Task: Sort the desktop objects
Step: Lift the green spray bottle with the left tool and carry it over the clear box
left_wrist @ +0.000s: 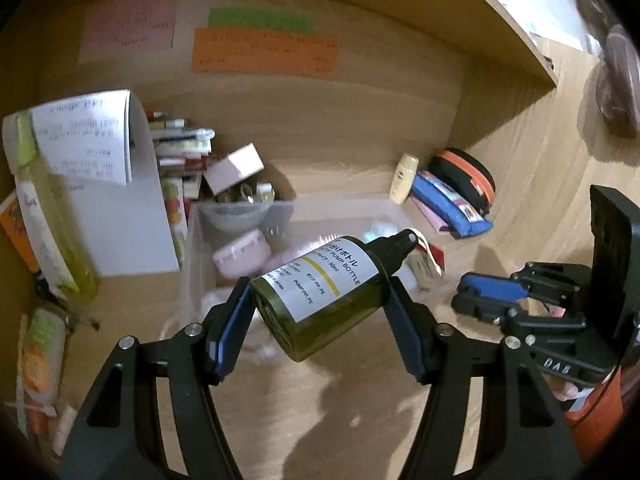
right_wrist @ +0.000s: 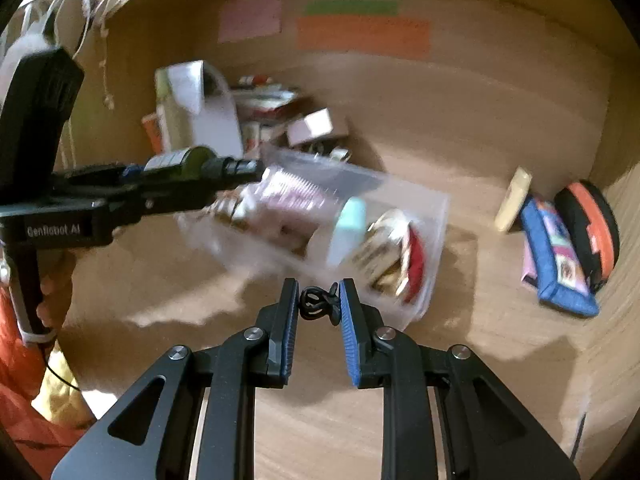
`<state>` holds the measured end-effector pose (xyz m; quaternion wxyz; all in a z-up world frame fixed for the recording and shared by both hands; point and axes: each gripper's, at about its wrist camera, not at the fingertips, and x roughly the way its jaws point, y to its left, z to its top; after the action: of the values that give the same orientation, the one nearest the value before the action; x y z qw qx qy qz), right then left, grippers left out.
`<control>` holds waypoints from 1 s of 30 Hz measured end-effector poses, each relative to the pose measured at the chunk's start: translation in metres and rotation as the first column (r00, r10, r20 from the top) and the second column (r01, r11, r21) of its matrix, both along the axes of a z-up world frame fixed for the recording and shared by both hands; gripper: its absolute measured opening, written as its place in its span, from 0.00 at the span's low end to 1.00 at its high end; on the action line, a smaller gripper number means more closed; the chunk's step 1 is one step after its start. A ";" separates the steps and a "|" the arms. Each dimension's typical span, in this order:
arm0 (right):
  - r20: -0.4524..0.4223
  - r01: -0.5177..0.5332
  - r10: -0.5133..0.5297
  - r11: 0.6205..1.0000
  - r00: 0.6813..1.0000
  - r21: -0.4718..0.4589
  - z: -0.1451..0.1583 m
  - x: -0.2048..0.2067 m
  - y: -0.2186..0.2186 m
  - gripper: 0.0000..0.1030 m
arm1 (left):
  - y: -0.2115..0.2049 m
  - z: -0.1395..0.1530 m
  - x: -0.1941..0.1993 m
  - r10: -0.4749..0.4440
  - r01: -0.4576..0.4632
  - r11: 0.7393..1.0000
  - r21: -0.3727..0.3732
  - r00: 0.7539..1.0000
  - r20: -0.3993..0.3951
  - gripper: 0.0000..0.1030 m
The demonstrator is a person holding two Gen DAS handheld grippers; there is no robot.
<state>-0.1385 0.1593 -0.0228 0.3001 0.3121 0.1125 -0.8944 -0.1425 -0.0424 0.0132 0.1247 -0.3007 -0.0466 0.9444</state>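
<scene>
The left gripper [left_wrist: 320, 312] is clamping a green pump bottle [left_wrist: 324, 292] across its body, lying tilted above the clear bin [left_wrist: 192, 240]; the right gripper [right_wrist: 319, 304], nearly closed, is pinching a small black clip [right_wrist: 320, 304] near the bin's corner. To my eye both are carrying items to the bin; each wants lowering well inside the walls before letting go, the bottle clear of the pink jar [left_wrist: 242, 254].
</scene>
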 end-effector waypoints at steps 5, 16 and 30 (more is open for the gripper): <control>-0.037 0.021 -0.022 0.999 0.999 -0.035 0.019 -0.019 0.005 0.18 | -0.011 0.014 -0.016 0.028 -0.028 1.000 0.003 0.999 -0.016 0.63; -0.029 0.015 -0.016 0.999 0.999 -0.028 0.024 -0.067 -0.016 0.18 | -0.032 0.010 -0.055 0.073 -0.075 0.996 0.047 0.996 0.051 0.63; 0.051 0.068 -0.068 0.998 0.996 0.010 -0.008 -0.116 -0.024 0.18 | -0.033 -0.025 -0.081 0.047 -0.062 0.994 0.088 0.985 0.166 0.63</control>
<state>-0.2542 0.1356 -0.0311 0.2708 0.3399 0.0980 -0.8953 -0.2235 -0.0752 -0.0122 0.1083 -0.3697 -0.1088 0.9164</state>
